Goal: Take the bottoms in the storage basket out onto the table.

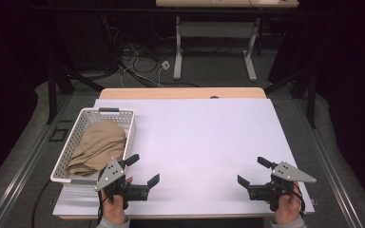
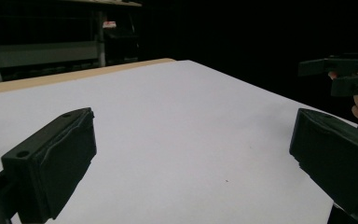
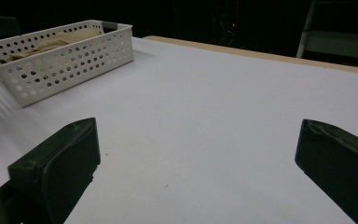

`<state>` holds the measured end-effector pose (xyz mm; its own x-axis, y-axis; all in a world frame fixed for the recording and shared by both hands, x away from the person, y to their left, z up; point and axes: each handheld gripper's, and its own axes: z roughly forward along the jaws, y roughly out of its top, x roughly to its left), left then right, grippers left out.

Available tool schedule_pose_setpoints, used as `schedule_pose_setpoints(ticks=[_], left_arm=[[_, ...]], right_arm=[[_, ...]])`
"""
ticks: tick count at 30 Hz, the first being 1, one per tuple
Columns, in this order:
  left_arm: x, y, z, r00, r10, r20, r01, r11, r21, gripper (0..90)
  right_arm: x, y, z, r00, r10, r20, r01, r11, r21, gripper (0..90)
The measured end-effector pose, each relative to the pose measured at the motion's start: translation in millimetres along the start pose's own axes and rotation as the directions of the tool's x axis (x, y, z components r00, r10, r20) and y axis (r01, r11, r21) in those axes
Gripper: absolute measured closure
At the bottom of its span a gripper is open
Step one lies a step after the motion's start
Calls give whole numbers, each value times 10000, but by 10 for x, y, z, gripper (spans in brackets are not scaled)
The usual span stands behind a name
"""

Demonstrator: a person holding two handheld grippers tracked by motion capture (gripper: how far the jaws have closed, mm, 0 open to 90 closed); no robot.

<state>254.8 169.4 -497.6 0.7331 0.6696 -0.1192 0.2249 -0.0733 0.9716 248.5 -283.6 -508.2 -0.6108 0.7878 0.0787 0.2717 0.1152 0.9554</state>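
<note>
A white perforated basket (image 1: 126, 124) stands at the left of the white table top, with a tan cloth (image 1: 97, 147) bundled inside it. My left gripper (image 1: 143, 170) hovers near the front edge, just right of the basket's near corner, open with nothing between its jaws. My right gripper (image 1: 253, 172) is held near the front right of the table, also open and empty. In the right gripper view the basket (image 3: 70, 58) sits far left with the cloth (image 3: 51, 43) showing over its rim. The right gripper (image 2: 340, 77) and a hand appear at the right edge of the left gripper view.
The white sheet (image 1: 199, 142) covers a wooden table, whose bare strip (image 1: 180, 92) shows at the far edge. Beyond it on the floor are cables (image 1: 138, 61) and the white legs of another desk (image 1: 178, 47). Dark surroundings flank both sides.
</note>
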Motion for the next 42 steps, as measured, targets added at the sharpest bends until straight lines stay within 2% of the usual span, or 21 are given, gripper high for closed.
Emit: schedule_pose_setpoints(ticks=[5,6,8,11,13,15,17,19,21,24,27,29,31,32,33,35,36,38,39,42], left_arm=[[22,47,-23,9998,-120,177,118,9999,121,4],[29,57,-35,9999,-130,78,128,9995,303,4],[42,74,-55,9999,-82,-137,87,9994,346,4],[53,109,-71,9995,-102,-307,114,9991,406,4],[70,158,-96,9971,8,-760,29,9988,485,3],[96,201,-92,9945,-272,-1010,331,9978,574,3],[123,252,-94,9883,-339,-1488,465,9956,818,3],[157,308,-128,9873,-464,-1518,581,9956,736,3],[192,380,-180,9864,-491,-1568,601,9960,666,3],[263,509,-269,9884,-549,-1416,622,9969,478,3],[345,633,-330,9839,-284,-1766,414,9967,704,4],[384,678,-348,9823,-238,-1859,395,9959,816,4],[447,730,-378,9810,-215,-1926,348,9972,658,13],[468,743,-387,9791,-213,-2023,334,9978,567,53],[510,759,-403,9741,-181,-2255,315,9979,560,88],[578,770,-410,9702,-311,-2402,463,9973,577,93],[612,772,-415,9664,-413,-2537,574,9968,565,89],[672,779,-408,9630,-542,-2640,762,9944,738,48],[707,788,-392,9561,-497,-2887,808,9920,968,40],[757,789,-363,9515,-410,-3048,831,9884,1267,10]], right_arm=[[-33,-1,-23,9999,95,-65,-95,9999,-73,0],[-50,12,-34,9999,133,-69,-134,9999,-39,0],[-66,18,-24,9999,9,-124,-10,10000,-69,0],[-69,23,-31,9996,170,-231,-171,9998,-43,0],[-64,24,-18,9995,221,-208,-220,9997,53,0],[-65,23,20,9992,346,-218,-335,9983,480,0],[-65,10,33,9994,295,-171,-283,9975,641,0],[-54,6,16,9992,346,-211,-333,9977,586,0],[-46,8,7,9998,197,-63,-193,9982,568,0],[-49,4,10,9998,217,34,-218,9987,460,0],[-42,-5,17,9996,284,54,-286,9981,552,0],[-45,-5,25,9998,215,58,-218,9980,597,0],[-40,-8,41,9996,299,-18,-297,9975,637,0],[-37,-11,51,9995,295,-67,-290,9974,657,0],[-36,-11,57,9995,289,-87,-282,9974,662,0],[-39,-11,65,9995,290,-141,-281,9976,638,0],[-38,-7,62,9994,338,-122,-329,9969,717,0],[-46,-6,72,9989,443,-139,-432,9968,669,0],[-50,-10,76,9991,419,-110,-411,9971,635,0],[-50,-15,75,9990,429,-104,-422,9972,623,0]])
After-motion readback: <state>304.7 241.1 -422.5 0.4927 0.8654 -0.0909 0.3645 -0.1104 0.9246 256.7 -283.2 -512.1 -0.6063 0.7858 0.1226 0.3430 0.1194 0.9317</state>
